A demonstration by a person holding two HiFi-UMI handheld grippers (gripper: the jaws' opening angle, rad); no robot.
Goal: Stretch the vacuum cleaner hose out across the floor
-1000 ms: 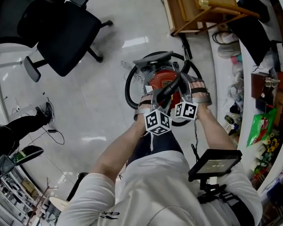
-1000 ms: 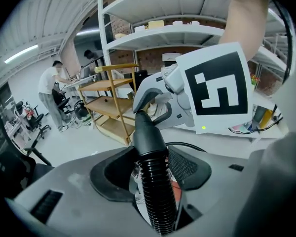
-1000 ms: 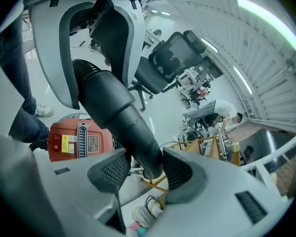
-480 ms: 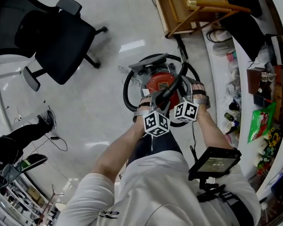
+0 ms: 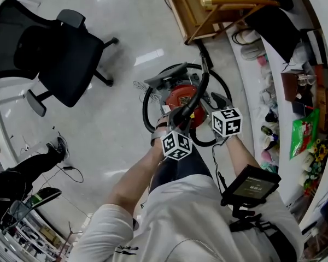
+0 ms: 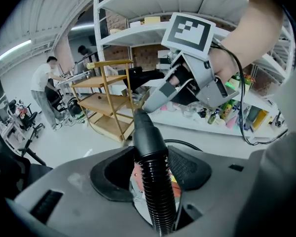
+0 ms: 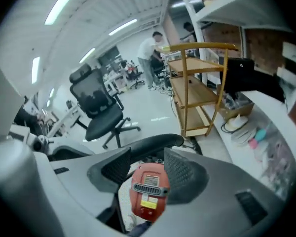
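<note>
**Entry: hose handling, two hand-held tongs**

1. Left tongs [image 6: 150, 156]: closed on the black ribbed hose [image 6: 157, 201], gripping just below its smooth rigid cuff [image 6: 144, 132]. This end is lifted above the red cleaner body [image 7: 149, 189].
2. Right tongs [image 7: 145, 154]: jaws apart, nothing held. The red cleaner body shows through the gap, well below. In the left gripper view its tips stand just beside the cuff end, not on it.
3. Hose, remainder: lies in a loop on the floor [image 5: 120, 119] around the red cleaner body, not yet drawn out.
4. Surroundings: wooden rack [image 5: 208, 4] just beyond the red cleaner body, office chair [image 5: 71, 64] well apart from it, to the person's left.

**Hazards (judged)**
- The ribbed section may slide through the left tongs under pull, since only one pair grips it.
- The loop encircles the red cleaner body, so a straight pull is likely to drag or tip the body rather than pay out hose.
- The loop passes close to the wooden rack's legs and could snag there.
- If the right tongs close on the smooth cuff, they may slip off it.

**Markings**
- Red cleaner body: white and yellow labels [image 7: 149, 179], print too small to read. No brand is legible.
- Marker cubes [image 5: 176, 145]: black-and-white square patterns only, no lettering.
</note>
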